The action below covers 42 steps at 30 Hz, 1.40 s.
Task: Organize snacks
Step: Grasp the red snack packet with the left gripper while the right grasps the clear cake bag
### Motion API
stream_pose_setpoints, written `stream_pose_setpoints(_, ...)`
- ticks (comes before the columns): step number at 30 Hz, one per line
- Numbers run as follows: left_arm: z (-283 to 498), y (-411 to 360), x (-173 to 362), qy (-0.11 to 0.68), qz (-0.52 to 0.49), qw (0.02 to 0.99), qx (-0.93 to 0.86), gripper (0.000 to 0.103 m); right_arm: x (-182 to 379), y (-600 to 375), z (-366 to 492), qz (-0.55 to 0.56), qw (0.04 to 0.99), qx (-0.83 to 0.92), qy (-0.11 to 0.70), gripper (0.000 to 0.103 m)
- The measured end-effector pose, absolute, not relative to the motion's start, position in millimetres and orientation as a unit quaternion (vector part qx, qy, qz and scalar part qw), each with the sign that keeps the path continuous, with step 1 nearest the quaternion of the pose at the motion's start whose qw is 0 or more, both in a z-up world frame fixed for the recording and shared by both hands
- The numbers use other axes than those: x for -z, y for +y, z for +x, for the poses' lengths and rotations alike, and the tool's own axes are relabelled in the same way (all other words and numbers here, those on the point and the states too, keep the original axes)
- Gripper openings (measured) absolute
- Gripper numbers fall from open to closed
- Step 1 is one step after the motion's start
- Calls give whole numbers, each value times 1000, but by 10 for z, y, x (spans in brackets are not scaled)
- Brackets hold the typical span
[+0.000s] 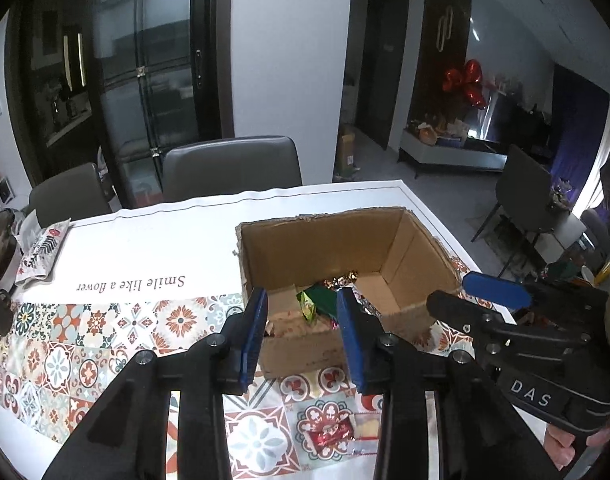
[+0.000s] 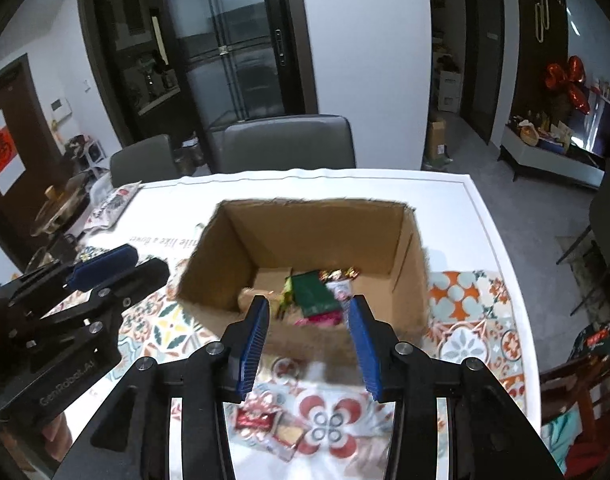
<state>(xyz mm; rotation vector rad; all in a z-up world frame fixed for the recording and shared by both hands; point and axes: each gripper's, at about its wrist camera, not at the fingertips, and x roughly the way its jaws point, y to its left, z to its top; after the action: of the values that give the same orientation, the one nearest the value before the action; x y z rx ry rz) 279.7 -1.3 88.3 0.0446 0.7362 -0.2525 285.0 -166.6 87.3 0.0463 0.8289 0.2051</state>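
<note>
Beyond both parted, empty tools, left (image 1: 301, 312) and right (image 2: 311, 318), snacks (image 2: 317, 294) lie in the box (image 2: 409, 256).

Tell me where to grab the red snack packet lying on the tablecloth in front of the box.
Take the red snack packet by its two long edges, coming straight down from above. It lies flat on the tablecloth with nothing underneath to hook, and the cardboard box closes off the far side.
</note>
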Motion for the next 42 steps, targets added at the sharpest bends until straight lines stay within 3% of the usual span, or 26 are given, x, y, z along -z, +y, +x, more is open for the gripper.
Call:
stream_pose_setpoints(8,2479,60,-731,355,30,924,139,36,-684,-1578,2440,33,912,-100,395,43)
stream_pose_setpoints(34,2236,-7,371,427,56,871,235,36,388,-1491,2102,47,870,-86,483,43)
stream_pose_setpoints(42,2238,-124,683,441,107,849,271,46,669,-1547,2051,52,855,-65,512,43)
